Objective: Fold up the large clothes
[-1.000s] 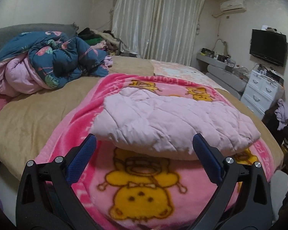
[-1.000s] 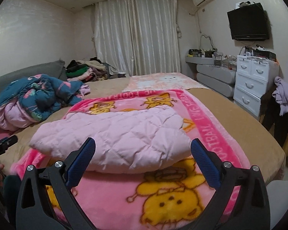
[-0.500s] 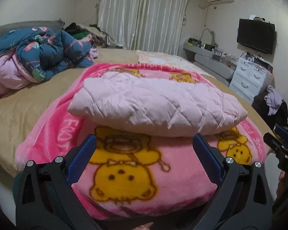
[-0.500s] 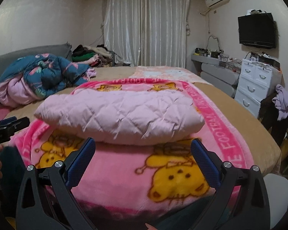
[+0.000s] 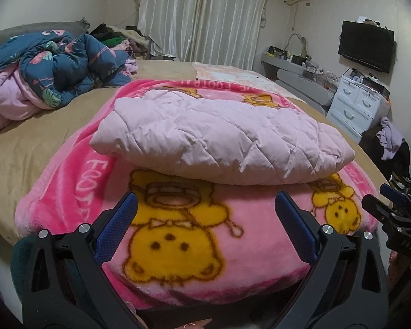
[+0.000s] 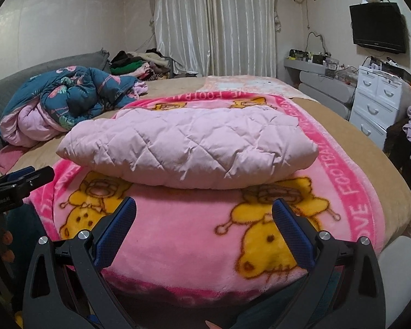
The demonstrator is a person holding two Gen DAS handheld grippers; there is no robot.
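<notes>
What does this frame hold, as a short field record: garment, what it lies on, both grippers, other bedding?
garment: pale pink quilted garment, folded into a compact bundle
lies on: pink cartoon blanket spread on the bed
left gripper: open, empty, short of the garment
right gripper: open, empty, short of the garment
other bedding: crumpled blue floral duvet, far left

We see pale pink diamond-quilted garment [image 5: 219,142] on hot-pink blanket [image 5: 211,235] with yellow bears, white lettering. Beyond blanket, tan bed [image 5: 27,148] cover. Left of blanket, dark teal duvet [image 5: 65,65], pink flamingo and leaf print, pink lining. Right of blanket, white drawers [image 6: 380,101]. Our tongs black, blue pads [image 6: 115,230].
</notes>
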